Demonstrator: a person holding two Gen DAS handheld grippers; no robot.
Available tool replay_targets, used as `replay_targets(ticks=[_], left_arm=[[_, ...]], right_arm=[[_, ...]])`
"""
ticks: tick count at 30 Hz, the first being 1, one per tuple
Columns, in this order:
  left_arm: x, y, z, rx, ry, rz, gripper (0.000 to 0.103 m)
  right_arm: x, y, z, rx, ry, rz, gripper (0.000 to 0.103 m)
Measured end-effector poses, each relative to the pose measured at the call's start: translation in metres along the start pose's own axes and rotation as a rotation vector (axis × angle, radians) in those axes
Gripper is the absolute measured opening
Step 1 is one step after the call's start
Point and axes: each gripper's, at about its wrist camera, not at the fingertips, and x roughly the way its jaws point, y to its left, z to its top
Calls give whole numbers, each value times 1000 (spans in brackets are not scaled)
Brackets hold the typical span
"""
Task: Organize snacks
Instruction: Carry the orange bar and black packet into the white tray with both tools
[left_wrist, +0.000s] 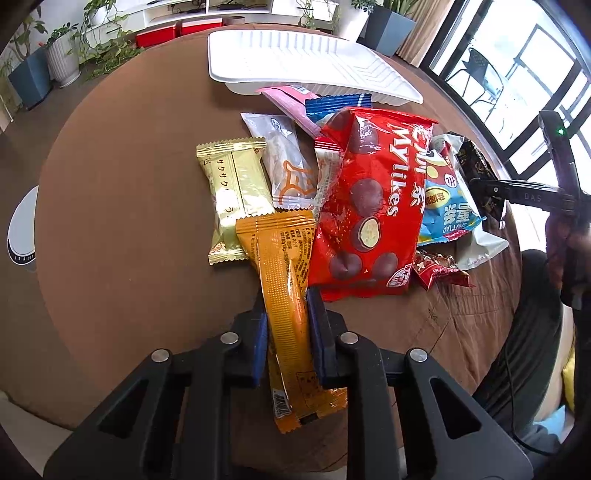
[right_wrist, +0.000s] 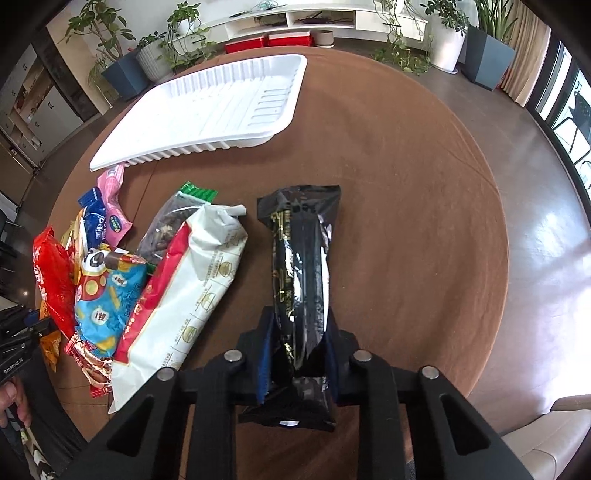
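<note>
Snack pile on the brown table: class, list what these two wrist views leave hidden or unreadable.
- Blue packet, left wrist view: mostly covered by the red Mylikes bag.
- Orange packet, left wrist view: its sides are covered by the left hand-held gripper shut on it.
- Black packet, right wrist view: gold print too glossy to read; the right hand-held gripper hides its lower sides.
- White tray: its near rim hides part of the floor.

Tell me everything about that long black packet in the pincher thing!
The black packet is a long, shiny foil wrapper with gold print and crimped ends, puffed in the middle. The right gripper is shut on its near part, blue pads pressing both sides so the foil pinches in. Its far end points toward the white tray, apart from it. It sits over the brown table, beside a white-and-red bag, with a gap between them.
</note>
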Motion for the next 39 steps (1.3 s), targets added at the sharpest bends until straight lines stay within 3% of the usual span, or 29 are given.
replay_targets(ticks=[11,24,30,35,39], left_arm=[[-24,7,-9,-37,-60,-17,16],[-60,33,-2,-131,-131,-74,16],[-83,61,34,-164,-198,-75,16],[-107,80,92,-134,-267,-48,16],[-116,82,146,-89,-288,-51,16]], right_arm=[[-25,2,-7,9,-75,21,19],[-47,3,-22,69,-87,204,19],[-53,-24,-4,156,-128,215,19],[-68,-59,33,232,-209,156,19],[-80,-62,71,232,-267,150,19]])
